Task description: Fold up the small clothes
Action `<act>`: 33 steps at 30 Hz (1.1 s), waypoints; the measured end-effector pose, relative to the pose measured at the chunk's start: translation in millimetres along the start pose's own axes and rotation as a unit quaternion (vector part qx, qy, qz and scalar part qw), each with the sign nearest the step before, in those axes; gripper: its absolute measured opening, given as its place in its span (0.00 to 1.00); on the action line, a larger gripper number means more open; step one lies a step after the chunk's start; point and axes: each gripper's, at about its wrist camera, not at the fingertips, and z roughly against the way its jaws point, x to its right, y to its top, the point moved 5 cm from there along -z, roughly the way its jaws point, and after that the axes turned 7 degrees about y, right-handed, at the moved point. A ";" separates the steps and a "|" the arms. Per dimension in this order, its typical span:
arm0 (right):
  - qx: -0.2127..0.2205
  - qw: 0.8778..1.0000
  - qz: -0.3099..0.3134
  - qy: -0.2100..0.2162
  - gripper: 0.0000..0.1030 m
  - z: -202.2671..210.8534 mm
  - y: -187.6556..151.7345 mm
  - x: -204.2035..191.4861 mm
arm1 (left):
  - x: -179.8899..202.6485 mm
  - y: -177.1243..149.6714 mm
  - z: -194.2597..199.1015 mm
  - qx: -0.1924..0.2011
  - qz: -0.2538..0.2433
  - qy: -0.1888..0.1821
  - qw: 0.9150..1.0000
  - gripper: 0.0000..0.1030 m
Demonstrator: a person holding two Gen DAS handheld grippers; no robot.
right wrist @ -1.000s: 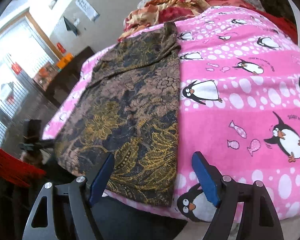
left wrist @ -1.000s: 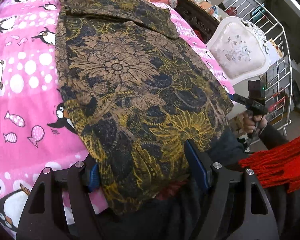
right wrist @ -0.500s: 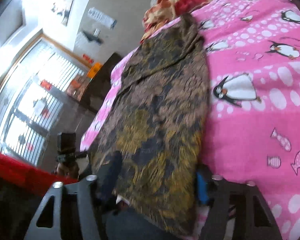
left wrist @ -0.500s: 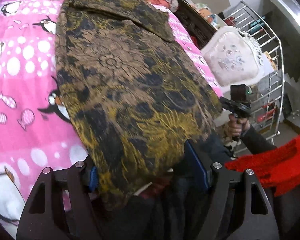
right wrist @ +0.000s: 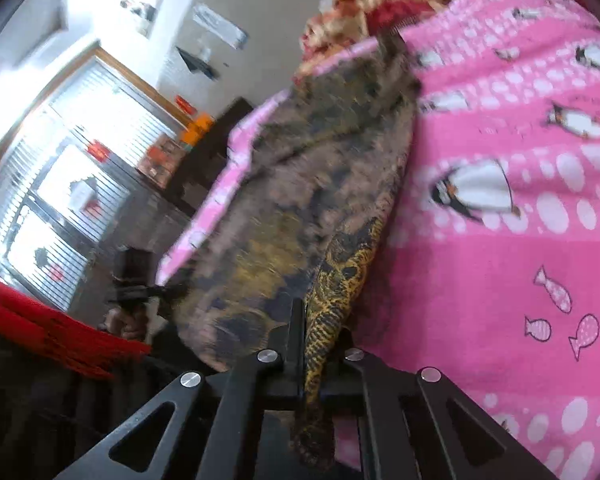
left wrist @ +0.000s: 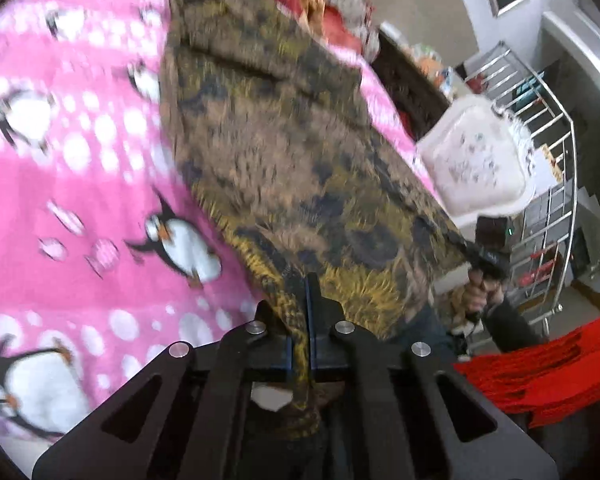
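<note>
A brown, black and yellow floral garment (left wrist: 284, 152) lies lengthwise on a pink penguin-print bedspread (left wrist: 60, 208). My left gripper (left wrist: 309, 292) is shut on the near hem of the garment, at its left corner, and the cloth bunches between the pads. In the right wrist view the same garment (right wrist: 324, 184) runs away up the bed. My right gripper (right wrist: 305, 316) is shut on the hem's other near corner, with a yellow-patterned fold pinched between its fingers. Each view shows the other gripper, held in a hand, at the garment's far near corner: right gripper (left wrist: 485, 254), left gripper (right wrist: 134, 284).
A white padded chair (left wrist: 476, 160) and a steel rail rack (left wrist: 548, 168) stand right of the bed. Red and patterned bedding (right wrist: 380, 4) is piled at the head. A red fringed scarf (left wrist: 540, 376) hangs near the person's dark sleeve. A dark cabinet (right wrist: 216, 152) stands by the window.
Both grippers went from open to shut on the garment's near hem. The hem is now lifted and bunched, and both views have tilted and moved a little.
</note>
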 end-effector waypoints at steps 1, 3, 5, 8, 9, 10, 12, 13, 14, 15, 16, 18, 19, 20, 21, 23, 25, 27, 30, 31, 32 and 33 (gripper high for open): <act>0.013 1.000 0.002 0.007 0.03 4.5 2.8 -6.7 | 0.6 3.2 5.9 0.012 0.002 -0.005 1.000 0.02; 0.041 0.999 0.003 0.025 0.03 13.6 7.7 -19.9 | 2.2 10.0 18.4 0.030 0.006 -0.022 0.999 0.02; 0.064 0.997 0.005 0.040 0.03 20.9 10.3 -32.7 | 5.5 13.0 28.7 0.040 0.002 -0.034 0.999 0.02; 0.079 0.995 0.017 0.053 0.03 29.0 9.8 -54.7 | 13.3 10.0 46.7 0.049 -0.001 -0.062 0.997 0.02; 0.080 0.995 0.024 0.056 0.03 31.8 8.4 -62.8 | 17.0 6.7 54.9 0.052 -0.004 -0.071 0.996 0.02; 0.082 0.994 0.031 0.058 0.03 35.2 6.9 -72.4 | 19.2 4.2 61.0 0.053 -0.005 -0.080 0.995 0.02; 0.090 0.993 0.041 0.063 0.03 44.7 5.3 -89.3 | 23.2 -1.6 78.1 0.056 -0.006 -0.102 0.993 0.02; 0.094 0.992 0.045 0.066 0.03 50.6 5.2 -96.0 | 23.5 -4.5 86.7 0.056 -0.004 -0.115 0.992 0.02; 0.098 0.992 0.048 0.064 0.03 57.5 4.6 -101.9 | 23.1 -5.4 91.7 0.060 0.000 -0.120 0.991 0.02; 0.101 0.992 0.048 0.064 0.03 62.7 4.4 -103.9 | 21.8 -4.4 93.1 0.063 0.008 -0.123 0.990 0.02; 0.102 0.992 0.047 0.059 0.03 66.5 5.0 -105.2 | 19.0 -2.7 93.4 0.067 0.017 -0.126 0.990 0.02; 0.105 0.992 0.039 0.052 0.03 69.2 8.6 -97.3 | 3.0 9.5 89.3 0.087 0.047 -0.127 0.987 0.02; 0.115 0.992 0.026 0.048 0.03 69.0 14.2 -87.7 | -3.3 16.7 84.3 0.094 0.064 -0.127 0.985 0.02; 0.124 0.991 0.012 0.046 0.03 68.8 20.7 -77.3 | -13.8 31.2 76.5 0.108 0.084 -0.122 0.983 0.02; 0.134 0.990 0.001 0.042 0.03 66.3 29.6 -67.0 | -20.1 42.0 73.6 0.117 0.091 -0.116 0.982 0.02; 0.151 0.988 -0.022 0.026 0.03 56.4 53.3 -44.9 | -28.4 77.8 62.2 0.143 0.106 -0.099 0.979 0.02; 0.166 0.985 -0.040 0.013 0.03 39.8 85.5 -24.1 | -32.5 109.6 52.4 0.162 0.111 -0.081 0.977 0.02; 0.178 0.982 -0.063 0.001 0.03 22.4 116.6 -2.8 | -38.9 151.3 36.8 0.176 0.108 -0.058 0.977 0.02; 0.187 0.977 -0.094 -0.031 0.03 -8.4 167.6 32.4 | -55.5 205.4 9.6 0.172 0.098 -0.021 0.980 0.02; 0.186 0.976 -0.102 -0.039 0.03 -15.4 178.9 41.2 | -60.3 216.3 3.5 0.170 0.099 -0.014 0.980 0.02; 0.184 0.975 -0.111 -0.055 0.03 -24.0 190.9 52.1 | -64.7 230.9 -3.9 0.170 0.094 0.005 0.981 0.02; 0.179 0.975 -0.116 -0.066 0.03 -33.5 202.2 62.6 | -68.8 248.6 -14.7 0.166 0.080 0.030 0.982 0.02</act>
